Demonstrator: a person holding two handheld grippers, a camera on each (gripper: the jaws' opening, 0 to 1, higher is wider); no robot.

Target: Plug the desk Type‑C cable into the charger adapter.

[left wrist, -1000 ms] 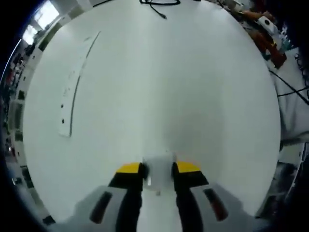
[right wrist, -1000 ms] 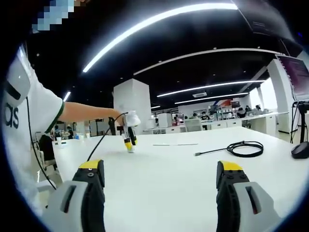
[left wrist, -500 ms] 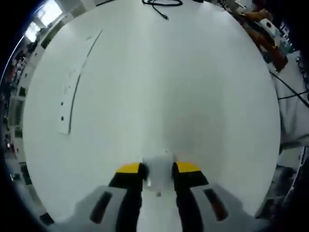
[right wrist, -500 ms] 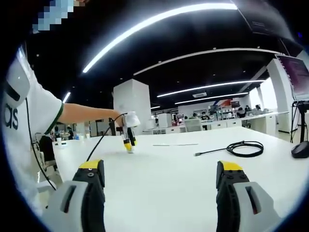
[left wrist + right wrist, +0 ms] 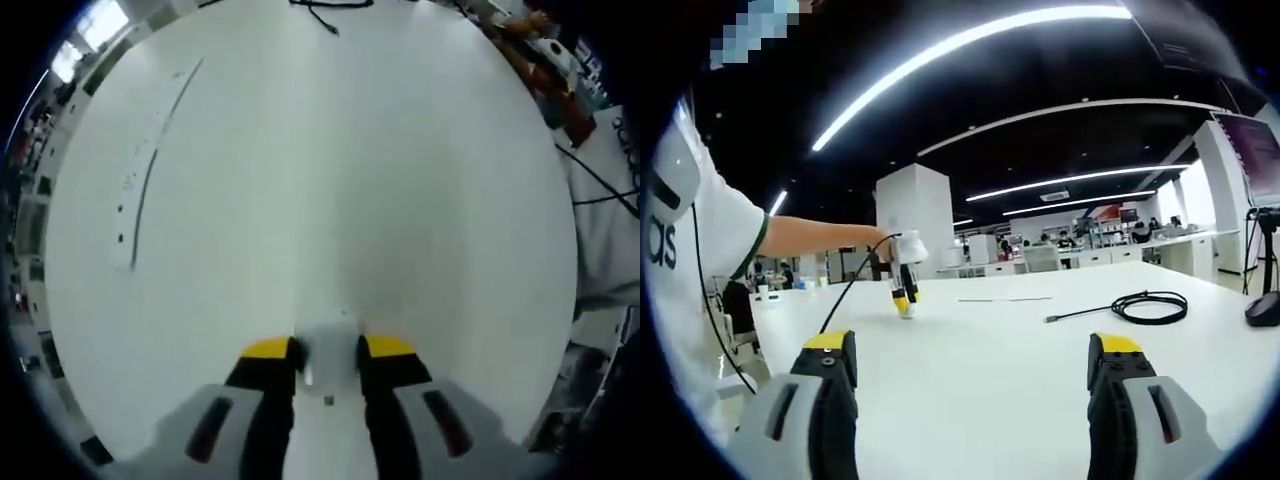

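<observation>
My left hand-held gripper (image 5: 328, 362) clamps the white charger adapter (image 5: 328, 358) ready over the desk (image 5: 330, 190), while my right hand-held gripper (image 5: 972, 375) gapes empty toward the Type-C cable (image 5: 1130, 306).

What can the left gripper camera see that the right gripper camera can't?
The left gripper view looks down on its own left gripper, shut on the white charger adapter, with a long white strip lying on the table. The right gripper view has the open right gripper, the person's arm and a black stand base at the far right. Both share the white table and the coiled black Type-C cable, which in the left gripper view sits at the far edge.
</observation>
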